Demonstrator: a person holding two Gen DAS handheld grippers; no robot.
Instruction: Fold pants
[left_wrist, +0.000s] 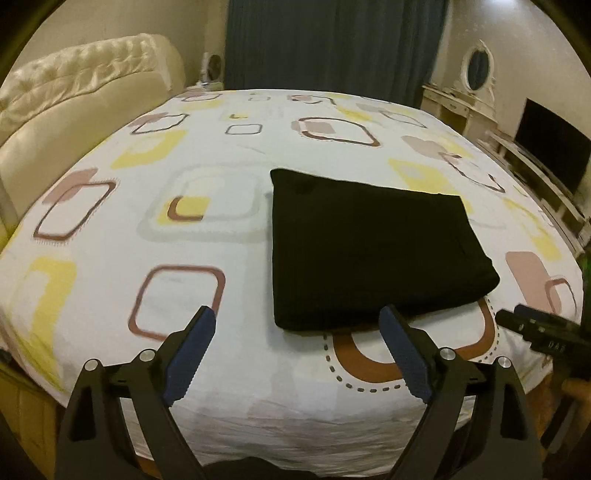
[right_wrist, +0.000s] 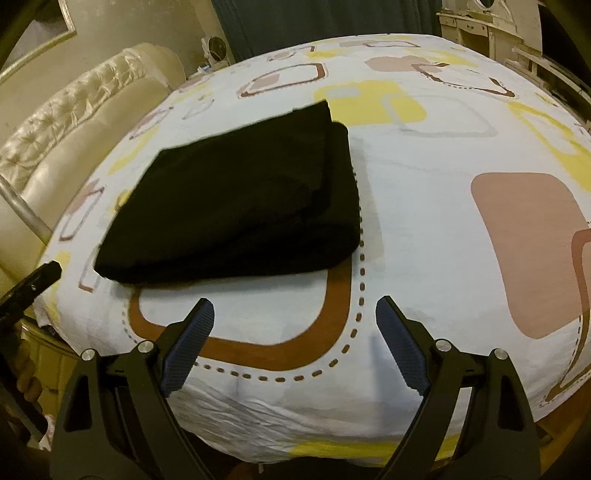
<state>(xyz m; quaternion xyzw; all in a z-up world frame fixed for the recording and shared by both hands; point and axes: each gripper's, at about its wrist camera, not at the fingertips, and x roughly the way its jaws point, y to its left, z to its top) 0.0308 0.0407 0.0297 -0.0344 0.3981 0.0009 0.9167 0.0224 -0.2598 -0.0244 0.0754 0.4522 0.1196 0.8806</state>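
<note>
Here, the bed (left_wrist: 258, 406) with its patterned sheet is filling both views, and the black pants (left_wrist: 369, 251) are lying on it folded into a compact rectangle. The left gripper (left_wrist: 297, 328) and right gripper (right_wrist: 295, 317) are hovering near the fold's closest edge, jaws spread wide, holding nothing.

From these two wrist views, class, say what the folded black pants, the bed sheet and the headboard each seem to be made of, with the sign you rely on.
Pants: soft matte woven or knit cloth, probably; they fold thick and show no shine.
Bed sheet: thin printed fabric, likely cotton; it wrinkles at the near edge.
Headboard: glossy cream leather or imitation; tufted, with highlights.
</note>
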